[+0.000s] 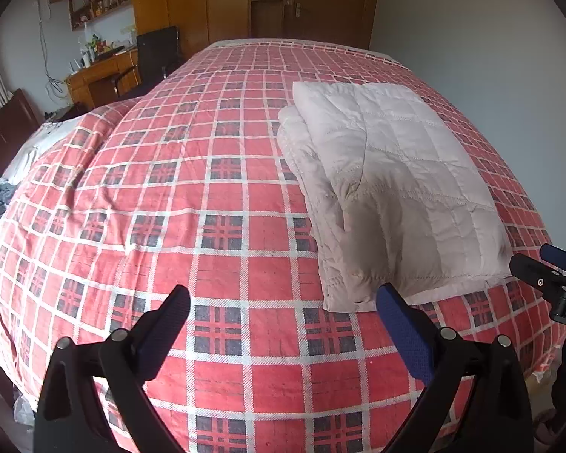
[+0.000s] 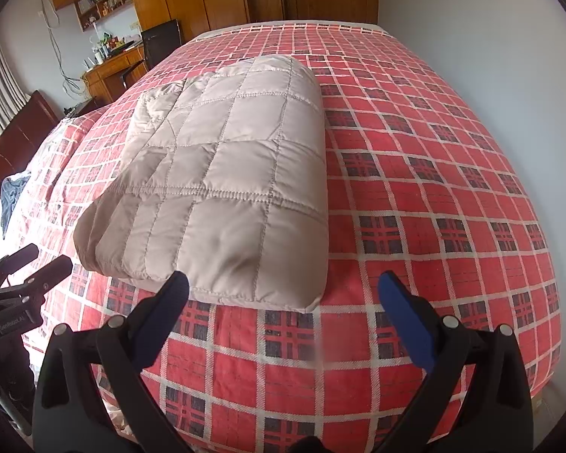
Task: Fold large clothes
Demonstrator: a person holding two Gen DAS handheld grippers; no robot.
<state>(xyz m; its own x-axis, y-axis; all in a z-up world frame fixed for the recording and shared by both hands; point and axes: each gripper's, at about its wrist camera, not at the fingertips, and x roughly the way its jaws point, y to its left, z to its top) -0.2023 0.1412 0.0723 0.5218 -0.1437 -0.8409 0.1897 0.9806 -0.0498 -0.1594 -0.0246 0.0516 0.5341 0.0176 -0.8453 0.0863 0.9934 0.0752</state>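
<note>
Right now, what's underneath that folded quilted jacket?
The folded quilted jacket lies on the red plaid bedspread, which shows all around it. Whatever is directly beneath is covered.

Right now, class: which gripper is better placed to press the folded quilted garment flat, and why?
Probably the right gripper: open, it faces the folded garment squarely. The left gripper, also open, sits off its left corner.

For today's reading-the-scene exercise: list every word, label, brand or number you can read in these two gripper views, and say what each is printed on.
"DA", cut off by the picture edge: on a label on the right gripper, seen from the left wrist.
A small vertical label on the left gripper, seen from the right wrist: too blurred to read with certainty.
Items on the wall shelves: too small to read.
The folded quilted garment and the plaid bedspread show no text.
</note>
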